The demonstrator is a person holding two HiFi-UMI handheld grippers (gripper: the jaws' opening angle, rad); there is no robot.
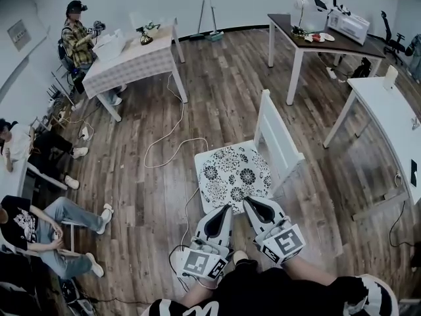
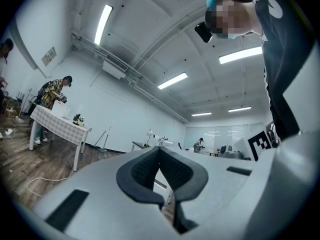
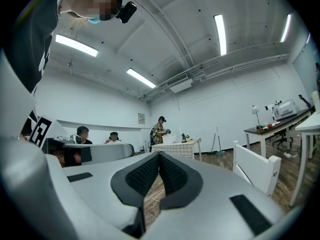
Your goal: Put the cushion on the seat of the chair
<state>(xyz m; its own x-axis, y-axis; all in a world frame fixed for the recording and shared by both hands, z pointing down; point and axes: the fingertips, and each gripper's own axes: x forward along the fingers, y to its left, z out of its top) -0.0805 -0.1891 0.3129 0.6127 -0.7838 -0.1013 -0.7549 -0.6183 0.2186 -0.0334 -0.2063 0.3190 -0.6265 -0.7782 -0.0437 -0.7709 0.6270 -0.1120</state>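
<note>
A white wooden chair (image 1: 277, 135) stands in the middle of the floor. A white cushion (image 1: 234, 171) with black flower prints lies flat on its seat. Both grippers hover side by side just in front of the cushion's near edge, clear of it. My left gripper (image 1: 225, 208) is shut with nothing between its jaws, and its own view shows the pads meeting at the tip (image 2: 160, 149). The right gripper (image 1: 249, 201) is likewise shut and empty (image 3: 160, 154). The chair's backrest (image 3: 253, 167) shows at the right of the right gripper view.
A checked-cloth table (image 1: 135, 61) stands at the back left with a person (image 1: 77, 41) beside it. A dark-topped table (image 1: 319, 45) and a white table (image 1: 393, 120) are at the right. Seated people (image 1: 39, 226) line the left wall. A white cable (image 1: 172, 140) trails over the wood floor.
</note>
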